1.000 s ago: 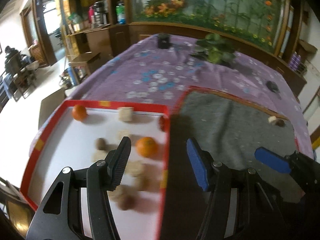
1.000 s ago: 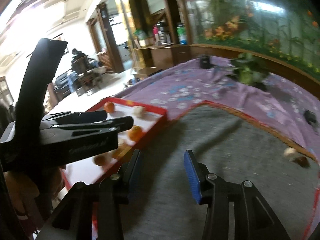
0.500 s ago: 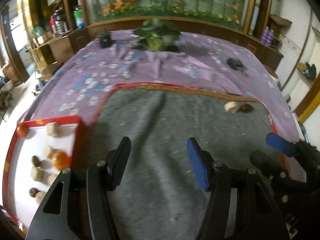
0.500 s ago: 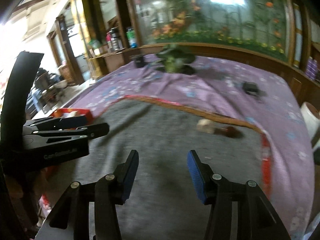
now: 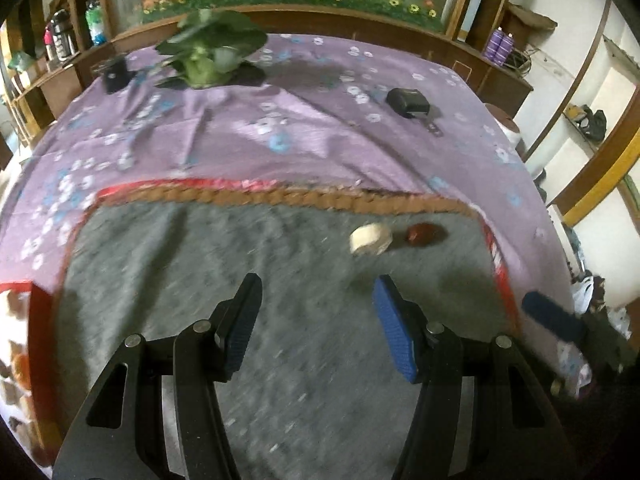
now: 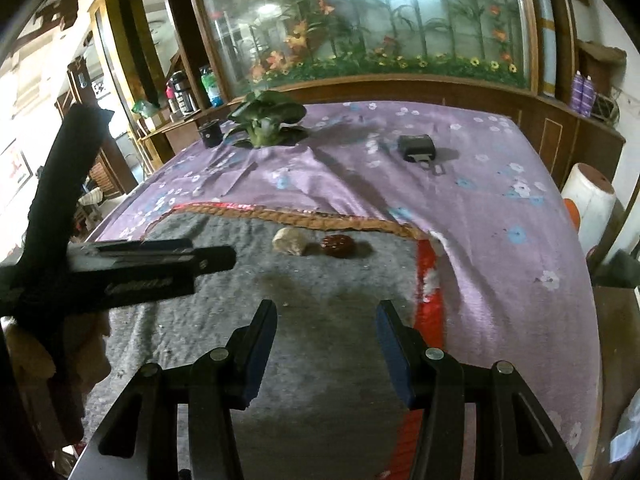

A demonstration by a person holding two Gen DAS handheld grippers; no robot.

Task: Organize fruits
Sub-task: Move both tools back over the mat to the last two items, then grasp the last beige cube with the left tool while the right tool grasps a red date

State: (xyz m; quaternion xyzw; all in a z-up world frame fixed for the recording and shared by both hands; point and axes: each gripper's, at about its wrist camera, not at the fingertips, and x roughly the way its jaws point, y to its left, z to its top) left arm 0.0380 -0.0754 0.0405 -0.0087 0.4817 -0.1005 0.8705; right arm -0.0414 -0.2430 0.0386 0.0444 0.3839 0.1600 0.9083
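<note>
Lying side by side on the grey mat (image 5: pixel 248 264) near its far right corner: a pale fruit piece (image 5: pixel 370 239) and a dark red fruit (image 5: pixel 421 234), just apart, both free of any gripper. Right wrist view shows the same pair, pale piece (image 6: pixel 289 241) left of red fruit (image 6: pixel 338 245), close to the braided mat border (image 6: pixel 320 220)

Left hand-held gripper (image 5: pixel 316 312) hangs over the mat short of the fruits, jaws apart, nothing between the blue pads. Right hand-held gripper (image 6: pixel 326 334) likewise above bare mat, jaws have just been opening and stand apart, nothing between them. Left gripper body also visible at left edge of right wrist view

Red-rimmed tray (image 5: pixel 38 304) at far left edge of left view, blurred fruit pieces on its white floor. Mat sits on a purple flowered cloth (image 5: pixel 280 128) covering the worktop. On the cloth further back: leafy green plant (image 5: pixel 208 52), black cup (image 5: pixel 115 76), black pouch (image 5: pixel 407 101). Behind, a wood-framed panel with flowers (image 6: pixel 380 20)
</note>
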